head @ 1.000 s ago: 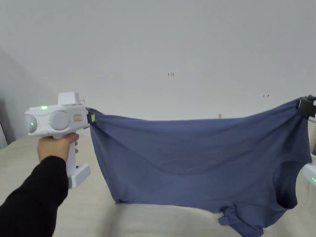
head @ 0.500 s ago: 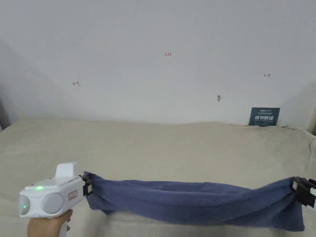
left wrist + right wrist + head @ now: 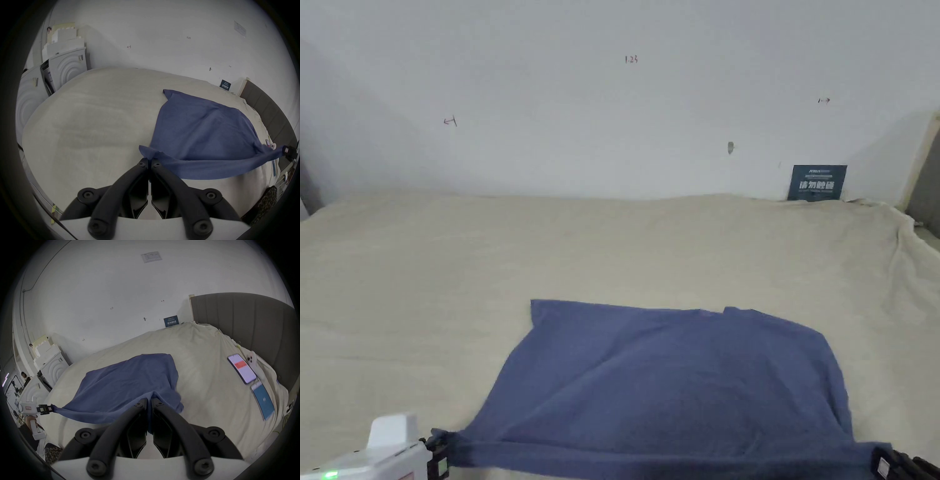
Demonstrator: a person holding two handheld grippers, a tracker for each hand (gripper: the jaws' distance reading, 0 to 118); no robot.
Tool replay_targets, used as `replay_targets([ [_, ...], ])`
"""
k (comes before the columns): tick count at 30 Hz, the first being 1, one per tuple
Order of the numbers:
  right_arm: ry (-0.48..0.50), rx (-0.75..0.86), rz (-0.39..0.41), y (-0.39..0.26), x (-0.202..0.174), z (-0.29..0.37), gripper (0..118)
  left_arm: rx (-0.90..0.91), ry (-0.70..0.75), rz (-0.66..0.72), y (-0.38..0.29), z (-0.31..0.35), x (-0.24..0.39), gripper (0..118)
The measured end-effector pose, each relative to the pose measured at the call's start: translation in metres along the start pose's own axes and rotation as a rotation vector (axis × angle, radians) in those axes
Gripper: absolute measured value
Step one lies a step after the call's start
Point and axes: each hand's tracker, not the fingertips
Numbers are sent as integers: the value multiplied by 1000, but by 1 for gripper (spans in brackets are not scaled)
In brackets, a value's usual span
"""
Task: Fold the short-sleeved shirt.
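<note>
A second ago the blue shirt (image 3: pixel 669 381) hung in the air as a curtain stretched between the left gripper (image 3: pixel 439 455) and the right gripper (image 3: pixel 886 465), its sleeve and lower part dangling just above the bed (image 3: pixel 425 300). Half a second ago both grippers had dropped and the shirt sagged between them as a bunched band low over the bed. Now most of the shirt lies spread flat on the bed, and only its near edge is held taut off the bed between the two grippers.
</note>
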Motion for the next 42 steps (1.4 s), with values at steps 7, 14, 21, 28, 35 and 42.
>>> replay_targets([
  [7,-24,-65,38,-38,7,25,2,-37,7,3,-46,22,-15,0],
  [14,-108,-160,21,-67,20,7,2,-81,34,-49,-67,8,-8,0],
  [21,-215,-325,-58,-98,23,-23,2,-170,76,-103,-83,-13,0,0],
  [28,-231,-358,-56,-97,15,-23,5,-200,83,-42,-72,-8,2,24],
  [35,-232,-87,64,-29,-16,21,96,27,14,7,-26,47,22,107],
  [42,-205,257,200,32,-59,68,96,348,23,-86,24,106,61,107],
])
